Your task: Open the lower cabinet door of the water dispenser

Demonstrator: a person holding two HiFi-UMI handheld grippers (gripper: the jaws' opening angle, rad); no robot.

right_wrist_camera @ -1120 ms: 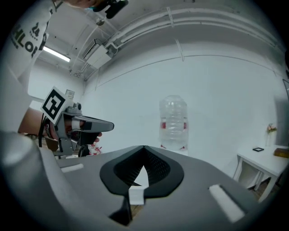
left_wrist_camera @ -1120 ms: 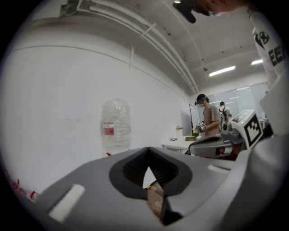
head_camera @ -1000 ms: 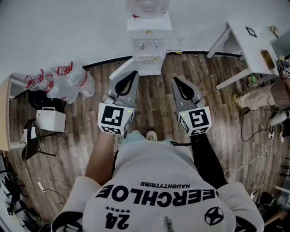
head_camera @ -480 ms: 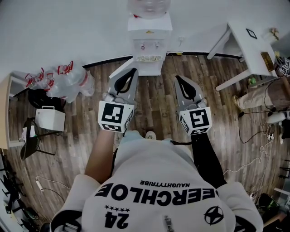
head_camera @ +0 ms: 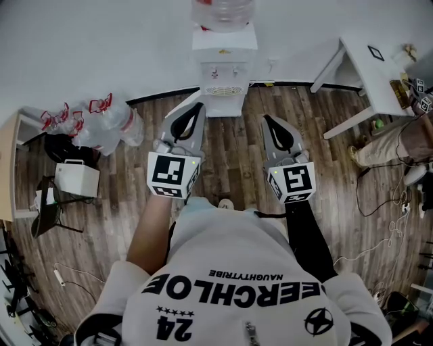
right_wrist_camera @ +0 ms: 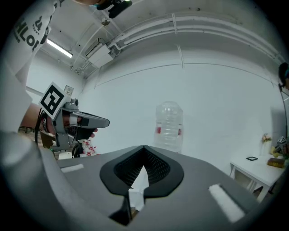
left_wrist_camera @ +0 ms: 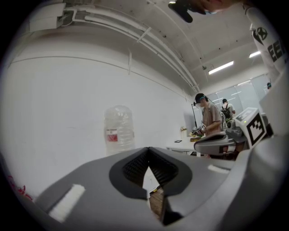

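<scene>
The person's white printed shirt [head_camera: 237, 290] fills the bottom of the head view, and both forearms reach forward from it. Each hand holds a gripper with a marker cube at its rear.

The left gripper [head_camera: 197, 108] points level toward the wall. Its own view shows the jaws pressed together at the tips [left_wrist_camera: 148, 149], with nothing between them. The right gripper [head_camera: 267, 119] runs alongside it, well apart from it, and its jaws also meet with nothing clamped [right_wrist_camera: 143, 147]. A shoe tip [head_camera: 225, 203] shows on the wooden floor [head_camera: 230, 155] between the two cubes.

Just ahead stands the white water dispenser [head_camera: 224, 67], backed against the white wall [head_camera: 101, 47] and centred between the two grippers. Two taps and a drip grille are visible on its front. A clear water bottle [head_camera: 223, 12] sits upside down on top, and it appears past the jaws in both gripper views [left_wrist_camera: 118, 131] [right_wrist_camera: 169, 126].

A pale panel [head_camera: 177, 107] slants out from the dispenser's foot toward the left gripper's tip. From above, it cannot be told whether this is the lower cabinet door standing open.

Off to the left lie a heap of empty water bottles [head_camera: 101, 125] and a small white box [head_camera: 76, 179]. To the right, a white counter [head_camera: 379, 67] carries a few small items. Another person [head_camera: 399, 145] stands beside it, with cables [head_camera: 379, 196] trailing on the floor nearby.
</scene>
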